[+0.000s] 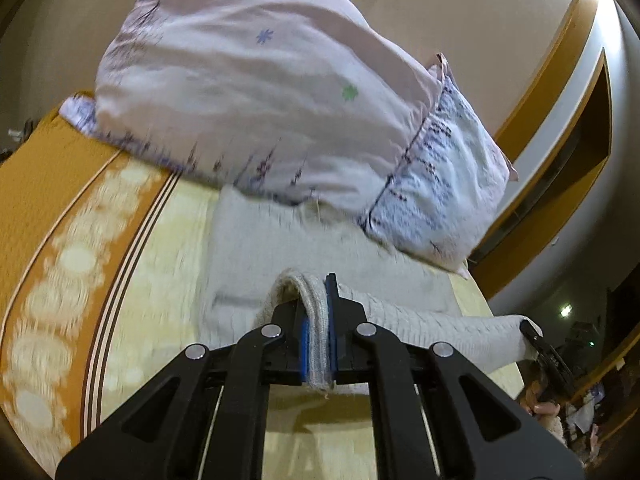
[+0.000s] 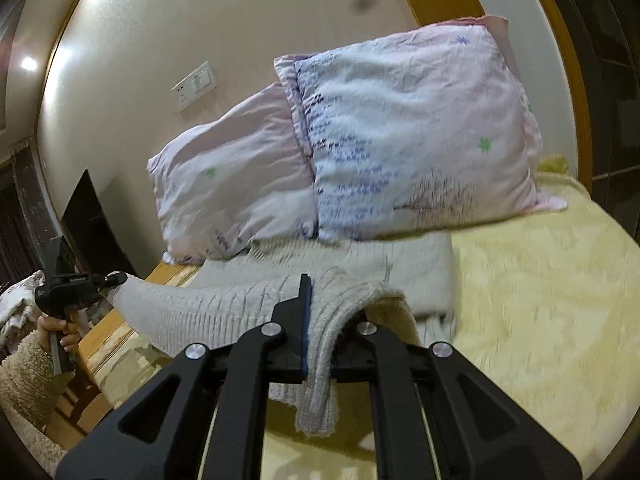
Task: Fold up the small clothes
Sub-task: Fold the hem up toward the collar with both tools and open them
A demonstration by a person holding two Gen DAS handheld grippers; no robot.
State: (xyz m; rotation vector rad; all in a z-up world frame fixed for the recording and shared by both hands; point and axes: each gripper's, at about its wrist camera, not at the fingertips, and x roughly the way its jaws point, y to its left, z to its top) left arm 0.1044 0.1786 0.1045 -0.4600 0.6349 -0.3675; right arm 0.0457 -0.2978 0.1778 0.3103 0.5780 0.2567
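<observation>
A grey knit sweater lies on the bed with its far end tucked under the pillows. Its near hem is lifted off the bed and stretched between both grippers. My left gripper is shut on one corner of that hem, and a fold of knit hangs out between the blue pads. The right gripper shows at the far right, clamping the other corner. In the right wrist view the right gripper is shut on the sweater, whose fabric drapes over and hides its right finger. The left gripper holds the far corner at the left.
Two pale floral pillows lean on the wall at the head of the bed. A yellow blanket covers the mattress, with an orange patterned border at the left. A hand in a fuzzy sleeve holds the left gripper's handle.
</observation>
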